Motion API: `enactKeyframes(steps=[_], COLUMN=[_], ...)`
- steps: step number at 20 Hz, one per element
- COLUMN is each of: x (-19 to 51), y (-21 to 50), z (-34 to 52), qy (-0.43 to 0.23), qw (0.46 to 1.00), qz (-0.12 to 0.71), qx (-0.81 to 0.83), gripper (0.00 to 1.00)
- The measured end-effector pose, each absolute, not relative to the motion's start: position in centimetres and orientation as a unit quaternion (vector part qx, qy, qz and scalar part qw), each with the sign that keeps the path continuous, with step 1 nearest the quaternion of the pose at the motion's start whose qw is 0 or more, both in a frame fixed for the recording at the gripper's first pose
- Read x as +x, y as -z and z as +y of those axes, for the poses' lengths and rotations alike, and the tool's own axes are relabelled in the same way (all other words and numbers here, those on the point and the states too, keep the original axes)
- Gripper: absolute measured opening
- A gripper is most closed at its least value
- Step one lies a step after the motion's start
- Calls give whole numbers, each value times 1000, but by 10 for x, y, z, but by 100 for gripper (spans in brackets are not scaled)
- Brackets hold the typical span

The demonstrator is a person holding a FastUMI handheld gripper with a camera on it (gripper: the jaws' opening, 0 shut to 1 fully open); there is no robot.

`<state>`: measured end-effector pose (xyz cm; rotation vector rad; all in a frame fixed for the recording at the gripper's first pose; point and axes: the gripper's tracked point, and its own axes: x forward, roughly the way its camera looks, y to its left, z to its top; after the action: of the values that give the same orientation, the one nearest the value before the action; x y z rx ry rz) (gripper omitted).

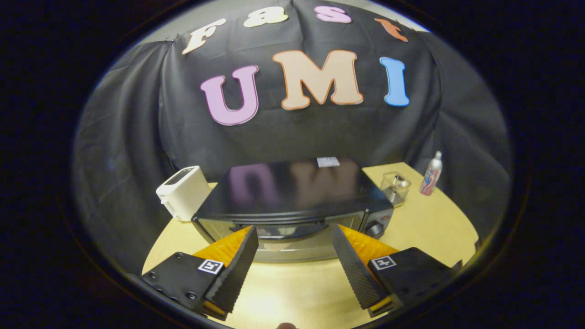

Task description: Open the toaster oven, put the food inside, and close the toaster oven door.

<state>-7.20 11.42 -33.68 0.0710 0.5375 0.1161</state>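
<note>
A black toaster oven (292, 194) with a glossy top stands on the yellow table, just ahead of my fingers. Its glass door looks shut, and the door handle (279, 222) runs across the top of the front, level with my fingertips. A knob (375, 228) sits at the oven's right front corner. My gripper (295, 235) is open, its two fingers spread wide in front of the door with nothing between them. The fingertips hover close to the door front; I cannot tell whether they touch it.
A white pop-up toaster (183, 192) stands left of the oven. Right of the oven are a clear plastic box (396, 187) and, farther right, a spray bottle (432, 174). Bare yellow table (429, 228) lies to the right and under my fingers.
</note>
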Motion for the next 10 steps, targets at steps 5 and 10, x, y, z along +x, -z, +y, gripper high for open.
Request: enactKeyframes(steps=[5,10], x=[-52,-39], y=[250,152], z=[106,95], qy=[-60,-56], qw=[979,991], qz=[195,121], qx=[14,18], gripper=[100,100])
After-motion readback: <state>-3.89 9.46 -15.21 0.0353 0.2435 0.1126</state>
